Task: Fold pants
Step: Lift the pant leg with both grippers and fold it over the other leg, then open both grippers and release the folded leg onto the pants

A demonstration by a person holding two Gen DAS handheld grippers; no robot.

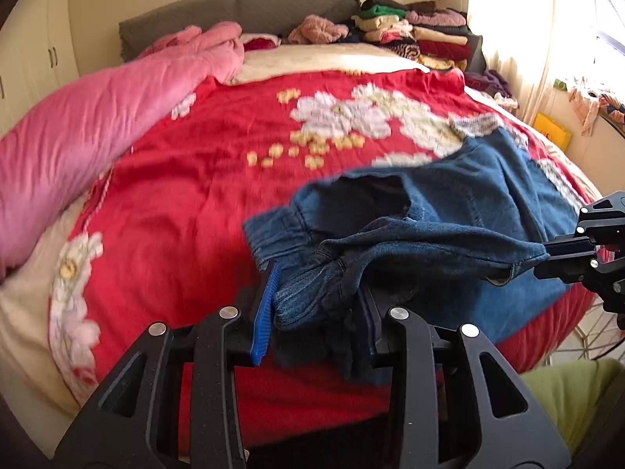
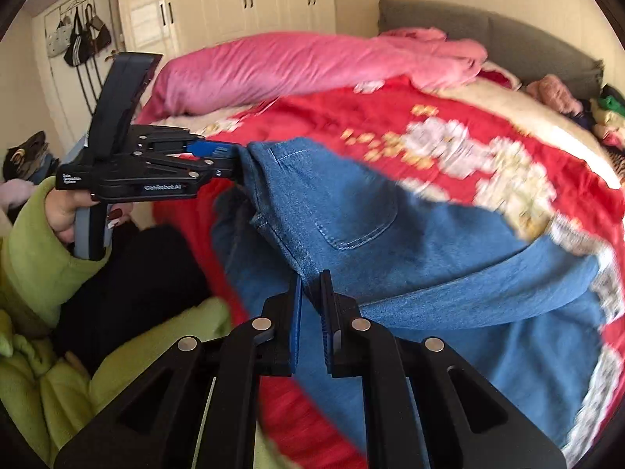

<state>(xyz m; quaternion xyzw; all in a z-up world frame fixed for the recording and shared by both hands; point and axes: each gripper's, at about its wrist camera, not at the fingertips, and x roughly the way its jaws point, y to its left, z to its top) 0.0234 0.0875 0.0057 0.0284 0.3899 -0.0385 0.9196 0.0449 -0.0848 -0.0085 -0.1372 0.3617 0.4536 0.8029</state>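
Blue denim pants (image 1: 449, 211) hang between my two grippers over the near edge of the red flowered bedspread (image 1: 218, 179). My left gripper (image 1: 316, 305) is shut on the elastic waistband, bunched between its blue pads. It also shows in the right wrist view (image 2: 234, 160), pinching one waist corner. My right gripper (image 2: 310, 293) is shut on the other waist edge of the pants (image 2: 390, 234); it shows at the right in the left wrist view (image 1: 547, 258). The back pocket faces up. The legs trail away over the bed to the right.
A pink duvet (image 1: 78, 133) lies rolled along the bed's far side. Folded clothes (image 1: 414, 31) are stacked by the grey headboard (image 1: 242, 11). White wardrobes (image 2: 234, 0) stand behind. The person's green sleeves (image 2: 39, 254) are close by.
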